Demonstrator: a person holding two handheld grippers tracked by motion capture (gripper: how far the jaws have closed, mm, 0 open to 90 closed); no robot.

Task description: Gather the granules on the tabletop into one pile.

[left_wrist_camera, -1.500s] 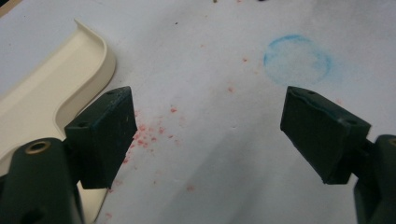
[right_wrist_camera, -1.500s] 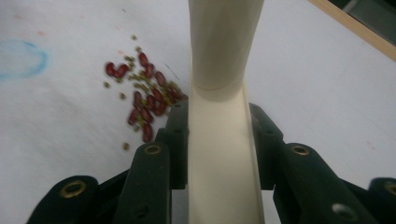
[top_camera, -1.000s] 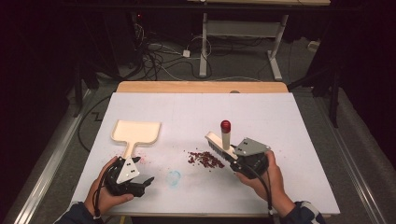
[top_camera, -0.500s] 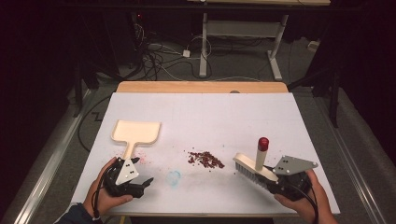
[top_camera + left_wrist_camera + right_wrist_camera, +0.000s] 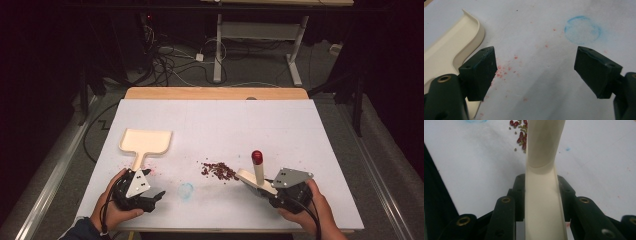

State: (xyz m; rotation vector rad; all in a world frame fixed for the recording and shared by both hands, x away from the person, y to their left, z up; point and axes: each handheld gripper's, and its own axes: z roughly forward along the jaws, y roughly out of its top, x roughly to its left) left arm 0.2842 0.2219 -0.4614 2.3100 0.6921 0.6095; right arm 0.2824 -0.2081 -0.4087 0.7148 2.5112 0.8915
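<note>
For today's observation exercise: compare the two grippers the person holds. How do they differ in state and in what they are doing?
The left gripper has its jaws wide open with nothing between them; the right gripper is shut on the cream brush. The left gripper rests beside the dustpan handle; the right gripper holds the brush beside the spilled beans. Both have black jaws and sit low over the white table.

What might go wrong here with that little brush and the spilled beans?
1. The cream dustpan with a handle lies far left of the pile of red and green beans, with the left tongs open and holding nothing, so swept beans could scatter across the white table.
2. The right tongs clamp the cream brush with a red-tipped handle by its narrow body; it may twist during a stroke.
</note>
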